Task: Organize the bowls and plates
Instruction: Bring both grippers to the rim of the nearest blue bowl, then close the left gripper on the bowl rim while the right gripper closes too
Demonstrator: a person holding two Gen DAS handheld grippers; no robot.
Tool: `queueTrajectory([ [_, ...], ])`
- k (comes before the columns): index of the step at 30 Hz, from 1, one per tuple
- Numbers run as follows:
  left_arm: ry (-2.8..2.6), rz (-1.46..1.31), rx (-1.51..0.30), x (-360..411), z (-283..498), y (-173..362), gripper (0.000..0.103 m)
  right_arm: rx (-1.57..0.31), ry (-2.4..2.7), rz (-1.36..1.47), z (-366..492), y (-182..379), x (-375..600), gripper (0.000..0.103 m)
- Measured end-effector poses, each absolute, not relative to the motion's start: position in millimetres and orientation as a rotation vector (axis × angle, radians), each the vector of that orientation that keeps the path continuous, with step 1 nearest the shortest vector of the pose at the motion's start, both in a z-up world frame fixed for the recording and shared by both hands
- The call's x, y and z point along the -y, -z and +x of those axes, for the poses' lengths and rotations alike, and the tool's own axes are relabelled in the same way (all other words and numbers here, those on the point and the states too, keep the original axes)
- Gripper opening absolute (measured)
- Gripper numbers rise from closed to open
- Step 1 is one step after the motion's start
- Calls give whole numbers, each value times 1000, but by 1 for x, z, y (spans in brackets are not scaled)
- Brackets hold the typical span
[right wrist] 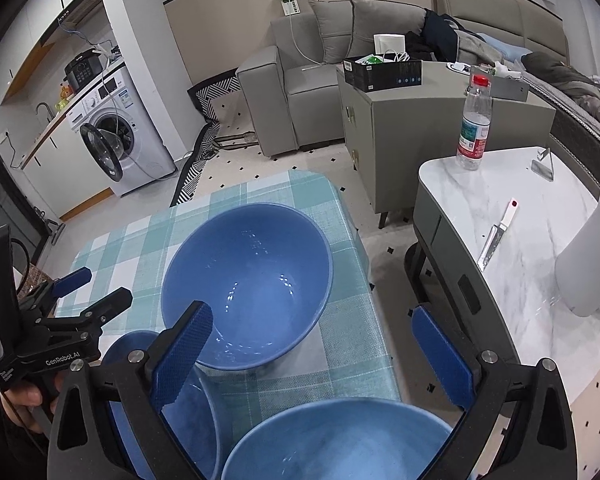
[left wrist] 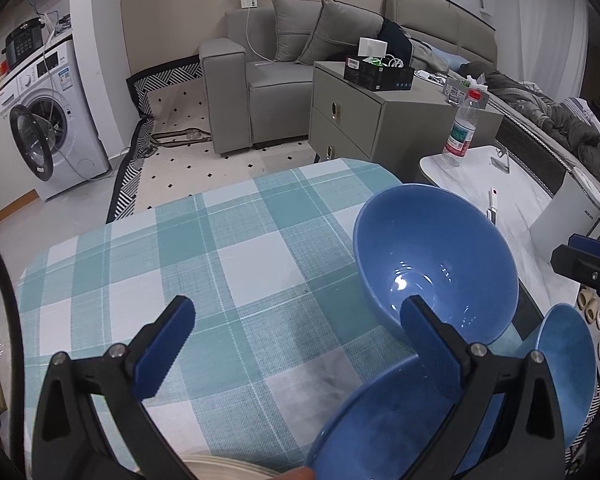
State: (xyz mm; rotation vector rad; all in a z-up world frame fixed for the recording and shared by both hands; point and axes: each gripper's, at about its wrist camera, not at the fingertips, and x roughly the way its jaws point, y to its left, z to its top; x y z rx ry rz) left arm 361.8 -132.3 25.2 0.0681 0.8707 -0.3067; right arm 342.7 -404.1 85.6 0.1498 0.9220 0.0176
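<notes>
Three blue bowls stand on a table under a teal checked cloth point(left wrist: 228, 264). The large bowl point(left wrist: 436, 264) point(right wrist: 248, 292) is upright near the cloth's right edge. A second bowl point(left wrist: 380, 420) point(right wrist: 172, 412) lies close under my left gripper point(left wrist: 296, 320), which is open and holds nothing. Its right finger point(left wrist: 424, 336) shows in front of the large bowl's near wall. A third bowl point(left wrist: 564, 368) point(right wrist: 340, 440) sits below my right gripper point(right wrist: 310, 320), also open and holding nothing. A hand point(right wrist: 20, 400) holds the left gripper point(right wrist: 96, 288) left of the large bowl.
A beige plate rim point(left wrist: 228, 468) peeks in at the bottom. To the right stands a white marble side table point(right wrist: 540, 264) with a water bottle point(right wrist: 474, 128), a knife point(right wrist: 496, 240) and a white appliance point(right wrist: 592, 256). Beyond are a grey cabinet point(right wrist: 420, 136), sofa and washing machine.
</notes>
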Motion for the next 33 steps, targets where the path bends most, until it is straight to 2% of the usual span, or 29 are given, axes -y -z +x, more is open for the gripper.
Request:
queueTrajectory([
  [6, 345, 54, -913, 143, 372, -20, 101, -939, -18, 154, 353, -80, 406, 100],
  [8, 351, 55, -922, 146, 375, -19, 100, -948, -15, 152, 357, -76, 406, 95],
  [15, 378, 84, -961, 158, 381, -11, 87, -991, -12, 159, 369, -63, 411, 80],
  [22, 384, 75, -985, 161, 388, -3, 81, -1032, -25, 149, 378, -50, 409, 72],
  [24, 384, 76, -992, 162, 390, -1, 74, -1040, -22, 144, 381, -47, 407, 67],
  [33, 421, 105, -1013, 173, 391, 3, 54, -1084, -47, 123, 391, -32, 403, 55],
])
